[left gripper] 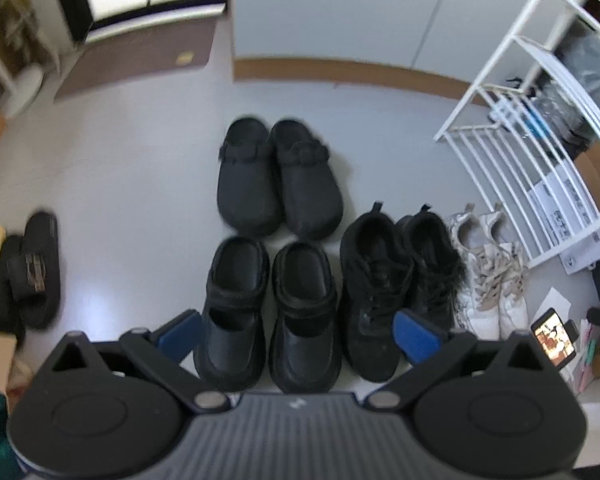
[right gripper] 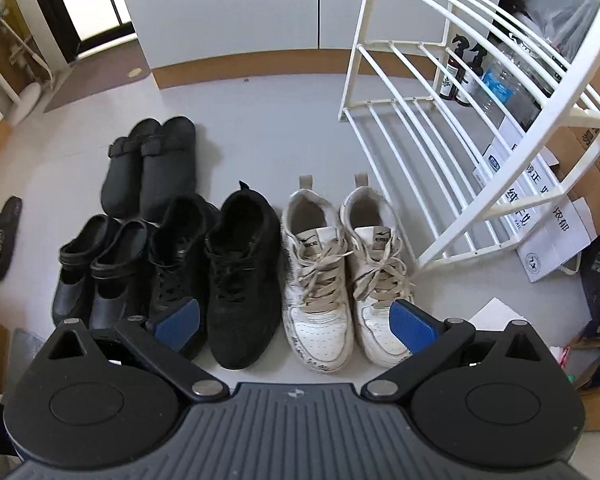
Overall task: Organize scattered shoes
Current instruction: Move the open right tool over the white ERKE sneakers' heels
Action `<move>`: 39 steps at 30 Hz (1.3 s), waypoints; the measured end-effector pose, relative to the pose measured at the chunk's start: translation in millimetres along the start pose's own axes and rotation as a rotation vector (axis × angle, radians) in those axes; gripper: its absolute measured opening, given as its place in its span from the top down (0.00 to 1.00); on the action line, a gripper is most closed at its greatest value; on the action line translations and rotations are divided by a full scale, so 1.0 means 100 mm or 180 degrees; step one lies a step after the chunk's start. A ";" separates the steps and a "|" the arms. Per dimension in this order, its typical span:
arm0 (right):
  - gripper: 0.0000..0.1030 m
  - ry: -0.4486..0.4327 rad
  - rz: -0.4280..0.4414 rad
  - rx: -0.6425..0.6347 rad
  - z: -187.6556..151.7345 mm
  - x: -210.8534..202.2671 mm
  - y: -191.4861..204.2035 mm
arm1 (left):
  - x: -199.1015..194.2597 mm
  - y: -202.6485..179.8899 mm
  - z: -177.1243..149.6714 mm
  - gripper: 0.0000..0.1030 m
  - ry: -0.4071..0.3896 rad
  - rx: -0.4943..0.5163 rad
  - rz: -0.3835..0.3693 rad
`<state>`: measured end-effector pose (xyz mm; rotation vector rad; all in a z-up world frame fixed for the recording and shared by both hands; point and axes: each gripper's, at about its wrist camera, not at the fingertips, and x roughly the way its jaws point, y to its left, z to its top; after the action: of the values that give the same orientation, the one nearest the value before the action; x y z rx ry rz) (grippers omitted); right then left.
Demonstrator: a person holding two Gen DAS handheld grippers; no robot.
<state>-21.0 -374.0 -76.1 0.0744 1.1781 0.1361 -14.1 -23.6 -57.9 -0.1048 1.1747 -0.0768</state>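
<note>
A: Left wrist view first. Where's the left gripper (left gripper: 298,334)?

B: Over the floor (left gripper: 132,184), blue fingers (left gripper: 418,336) spread wide, nothing between the pads. The strapped black clogs (left gripper: 268,312) sit in the gap as seen from the camera, toes toward the camera. Can't tell if the fingers touch them.

A: Other pairs?

B: A second pair of black clogs (left gripper: 278,176) just behind the first, toe to heel. Black sneakers (left gripper: 396,280) just beside the strapped clogs on the right; the right finger overlaps one toe in the picture. White sneakers (left gripper: 488,272) next, close by the foot of the white rack (left gripper: 512,152). Dark slides (left gripper: 32,272) lie well apart near the floor's left edge.

A: Right wrist view?

B: Right gripper (right gripper: 294,326) also splayed, empty. Between its fingers (right gripper: 180,322): one black sneaker (right gripper: 244,280) and one white sneaker (right gripper: 316,276). The left finger overlaps the other black sneaker, the right finger the toe of the other white one. Contact unclear.

A: Layout there?

B: Front row left to right: strapped clogs (right gripper: 96,272), black sneakers, white sneakers, sides nearly touching. The plain clogs (right gripper: 152,168) are behind the row's left end. Rack (right gripper: 440,128) to the right, shelves bare, bottles (right gripper: 456,68) and cartons (right gripper: 592,152) behind it. Slides (right gripper: 0,236) at the far left.
</note>
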 end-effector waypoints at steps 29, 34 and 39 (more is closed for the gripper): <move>0.15 -0.0028 0.0439 0.0252 0.21 0.07 -0.31 | 0.32 -0.06 -0.01 0.01 0.0331 0.0238 -0.0090; 0.17 0.0020 0.0409 0.0268 0.24 0.19 -0.43 | 0.37 -0.12 -0.02 0.02 0.0437 0.0243 -0.0206; 0.17 0.0166 0.0339 0.0219 0.27 0.44 -0.50 | 0.42 -0.12 -0.02 0.06 0.0478 0.0235 -0.0171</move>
<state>24.2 -417.1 -112.6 0.1955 1.2313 0.1923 0.2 -40.7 -95.8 -0.0663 1.3175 -0.1776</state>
